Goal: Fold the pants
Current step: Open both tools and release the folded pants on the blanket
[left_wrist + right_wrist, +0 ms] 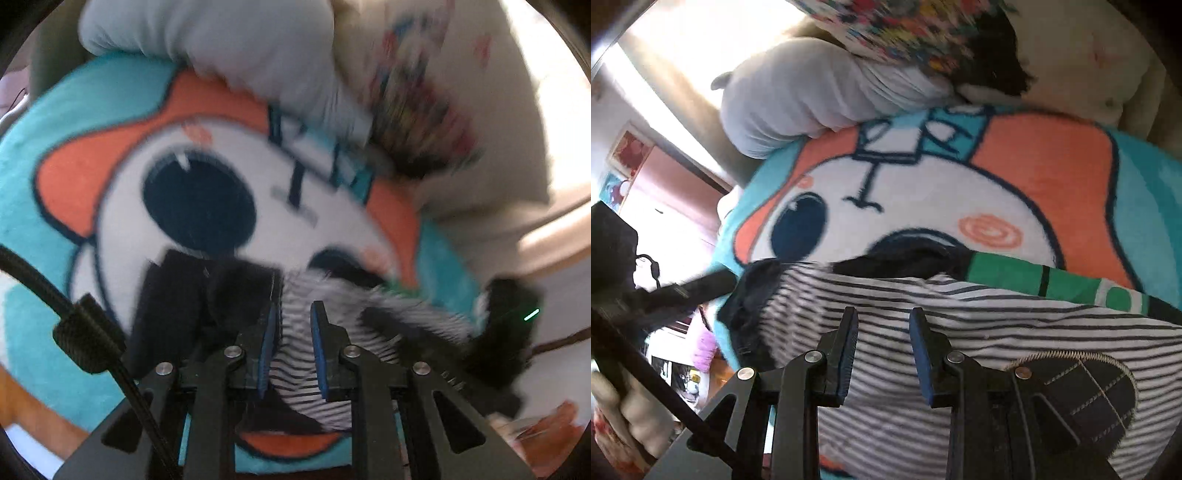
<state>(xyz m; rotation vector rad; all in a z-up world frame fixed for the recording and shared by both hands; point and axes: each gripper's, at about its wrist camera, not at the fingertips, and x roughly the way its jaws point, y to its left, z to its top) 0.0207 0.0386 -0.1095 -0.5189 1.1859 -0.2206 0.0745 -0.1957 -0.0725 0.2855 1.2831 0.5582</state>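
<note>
One pair of striped pants (960,332), with one dark patch (1086,395) showing on it. One cartoon blanket (923,199) under them, printed with one big round eye (199,203) and two orange cheek spots (990,230). One grey pillow (812,99) and one cream pillow (1089,55) at the head of the bed. One bright patterned cloth (905,29) over the pillows. Two tools: the left (292,314) and the right (883,317), each with two blue-padded fingers. One hand (624,417) shows at the edge of the right wrist view.

Both point steeply down. The left gripper (291,314) has jaws narrowly parted, perhaps pinching cloth; the right gripper (882,321) stands wider, with a hand (624,417) at eight o'clock.
</note>
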